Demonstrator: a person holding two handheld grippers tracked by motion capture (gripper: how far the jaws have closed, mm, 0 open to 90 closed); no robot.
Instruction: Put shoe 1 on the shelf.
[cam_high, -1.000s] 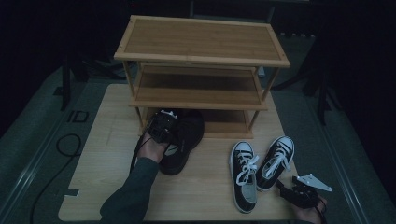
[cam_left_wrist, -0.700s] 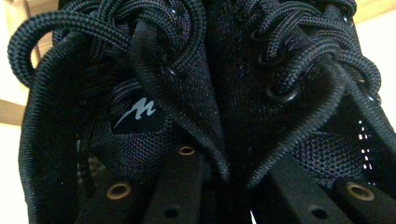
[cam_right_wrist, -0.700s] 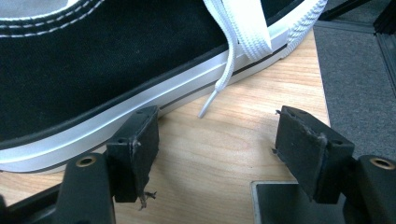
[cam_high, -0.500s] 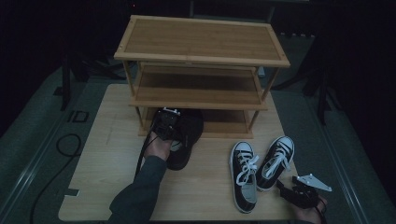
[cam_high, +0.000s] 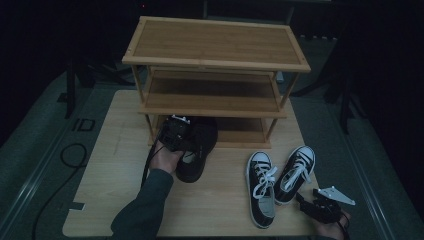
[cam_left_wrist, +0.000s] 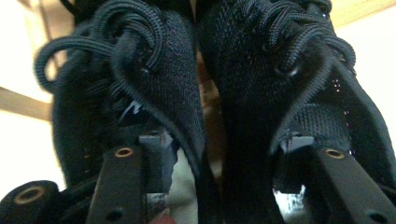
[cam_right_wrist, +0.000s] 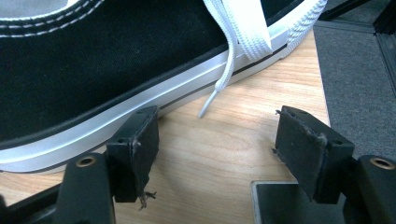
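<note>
We find the left tongs (cam_high: 176, 134) just opened, apart around the black shoes (cam_high: 196, 150) at the rack (cam_high: 215, 60). Right tongs (cam_right_wrist: 215, 140) stand apart, empty, beside a sneaker (cam_right_wrist: 93, 70) on the surface (cam_right_wrist: 224, 154).

Rack (cam_high: 215, 50): stands at the back of the table (cam_high: 115, 200).
Dark shoes (cam_high: 197, 150): side by side, before the rack's bottom shelf, left of centre.
Left hand-held gripper (cam_high: 176, 131): at the dark shoes, jaws outside them.
Sneakers (cam_high: 277, 175): on the table, right of the dark shoes.
Right hand-held gripper (cam_high: 306, 204): just right of the sneakers, near the front edge.
</note>
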